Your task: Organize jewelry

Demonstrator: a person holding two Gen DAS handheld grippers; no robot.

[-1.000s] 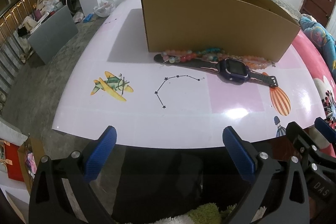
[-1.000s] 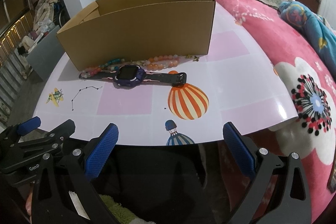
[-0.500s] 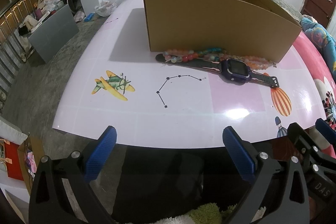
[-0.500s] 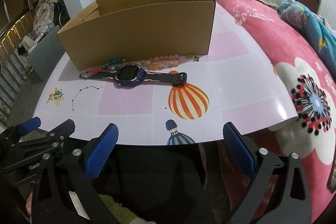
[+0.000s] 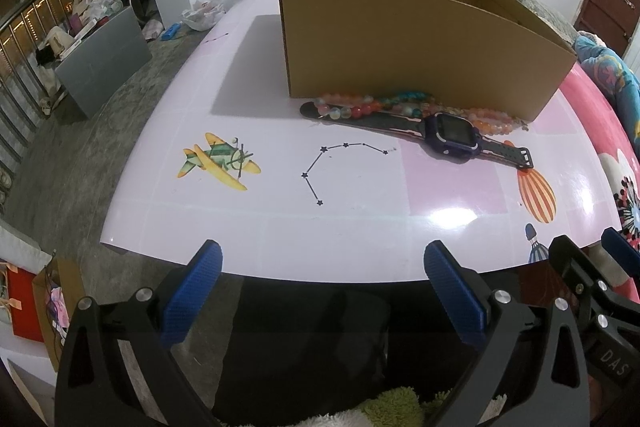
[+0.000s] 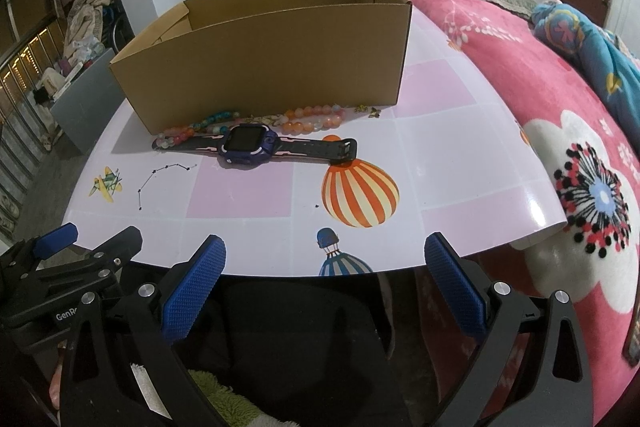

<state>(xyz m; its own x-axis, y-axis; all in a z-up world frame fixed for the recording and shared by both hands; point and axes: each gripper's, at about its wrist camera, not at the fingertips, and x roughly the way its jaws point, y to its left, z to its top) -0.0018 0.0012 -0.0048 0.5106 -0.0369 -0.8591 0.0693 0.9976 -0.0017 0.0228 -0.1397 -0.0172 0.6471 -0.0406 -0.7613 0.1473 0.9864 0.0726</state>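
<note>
Left gripper [image 5: 322, 289] and right gripper [image 6: 325, 285] are hovering released at the table's [image 6: 440, 147] near edge. Smartwatch [image 6: 249, 143] is lying against bead bracelets [image 6: 316, 117] before the cardboard box [image 6: 272, 59].

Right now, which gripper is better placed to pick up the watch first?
Right, probably. The watch lies nearly straight ahead of the open right gripper, but off to the right of the left gripper, which is also open.
</note>
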